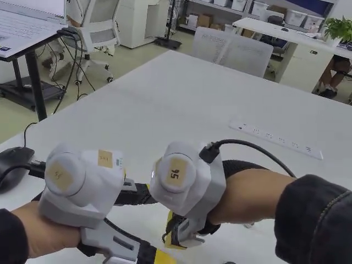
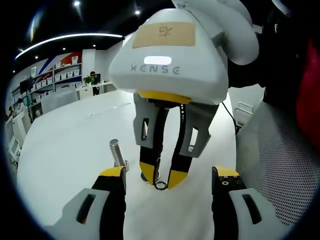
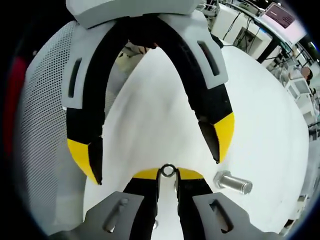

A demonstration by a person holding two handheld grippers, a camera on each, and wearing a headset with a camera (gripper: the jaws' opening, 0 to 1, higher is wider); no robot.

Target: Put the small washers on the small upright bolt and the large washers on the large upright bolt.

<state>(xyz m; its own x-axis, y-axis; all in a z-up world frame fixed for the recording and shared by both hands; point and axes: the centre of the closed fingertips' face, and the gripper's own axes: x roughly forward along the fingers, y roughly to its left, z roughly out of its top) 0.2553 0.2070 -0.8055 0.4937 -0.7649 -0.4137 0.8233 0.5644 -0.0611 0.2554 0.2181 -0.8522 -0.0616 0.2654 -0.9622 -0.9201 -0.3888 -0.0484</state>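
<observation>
The right gripper (image 3: 168, 175) has its jaws drawn almost together on a small washer (image 3: 168, 171), pinched by its rim at the very tips, so the ring faces back along the jaws with its hole unblocked. The left gripper (image 2: 168, 174) points at it from the left with its jaws spread wide and nothing between them; the two pairs of jaws are close but apart.

One upright bolt (image 2: 116, 152) stands on the white surface (image 1: 181, 99), its long axis vertical and its threaded end up. Whether it is the small or the large one I cannot tell, since no second bolt gives a comparison. It lies just beside the washer on the far side, apart from the right jaws. The right gripper is the nearer of the two and the one that carries the part.

My reading is that the coming move turns on that small offset: the washer has to go a little farther from the person, come above the bolt's top with its hole in line with the shank, then go down. How high the washer hangs against the bolt's top is not clear.

Far and right the surface lies open, with a power strip (image 1: 275, 142) well apart. On the near side a white mesh panel (image 2: 280, 165) crowds in, and the left jaws limit room to the left
</observation>
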